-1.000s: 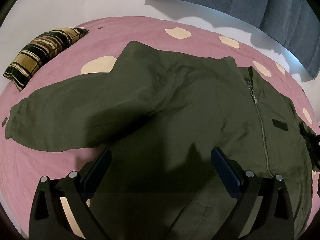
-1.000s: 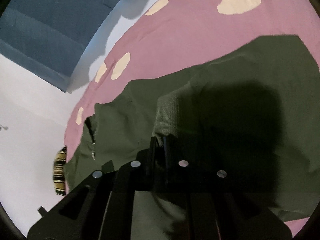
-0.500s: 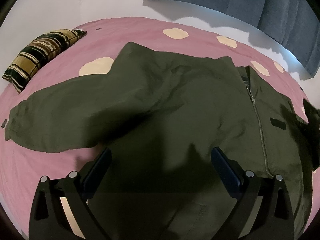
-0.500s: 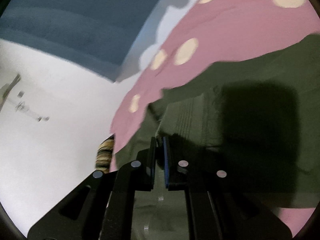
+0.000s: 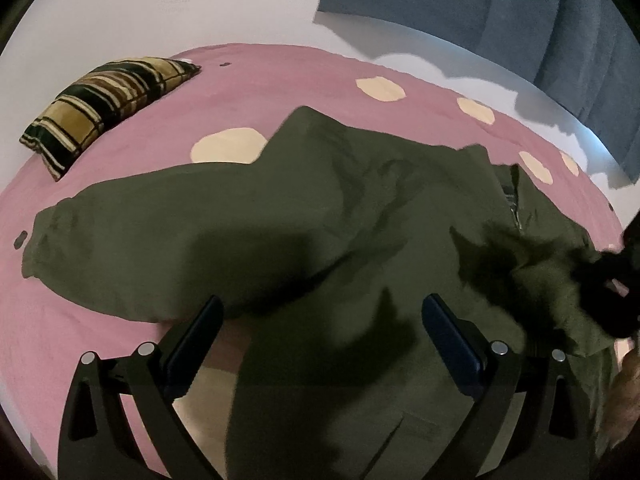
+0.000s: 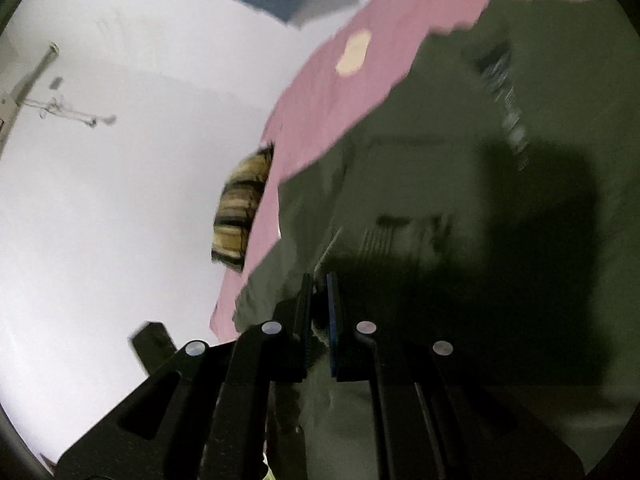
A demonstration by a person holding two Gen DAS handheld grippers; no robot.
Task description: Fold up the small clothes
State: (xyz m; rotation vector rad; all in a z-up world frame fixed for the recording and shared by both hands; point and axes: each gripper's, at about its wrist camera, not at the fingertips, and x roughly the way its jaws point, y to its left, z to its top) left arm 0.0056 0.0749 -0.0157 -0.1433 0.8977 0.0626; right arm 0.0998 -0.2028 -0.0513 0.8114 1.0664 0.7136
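Note:
An olive green zip jacket (image 5: 320,216) lies spread on a pink bed cover (image 5: 280,76) with cream dots. Its left sleeve (image 5: 140,224) stretches out to the left. My left gripper (image 5: 322,312) is open and empty, hovering above the jacket's lower body. My right gripper (image 6: 319,280) is shut on the ribbed cuff of the right sleeve (image 6: 400,232) and carries it over the jacket's front; it shows as a dark blur at the right edge of the left wrist view (image 5: 608,280). The zip (image 6: 508,96) shows blurred.
A striped black and gold cushion (image 5: 100,104) lies at the bed's far left, also visible in the right wrist view (image 6: 240,208). A blue curtain (image 5: 500,12) hangs on the white wall behind. A metal rack (image 6: 40,96) stands by the wall.
My right gripper has swung the held cuff and sleeve left, over the jacket's front, and now enters the left wrist view. The left gripper has stayed open above the jacket.

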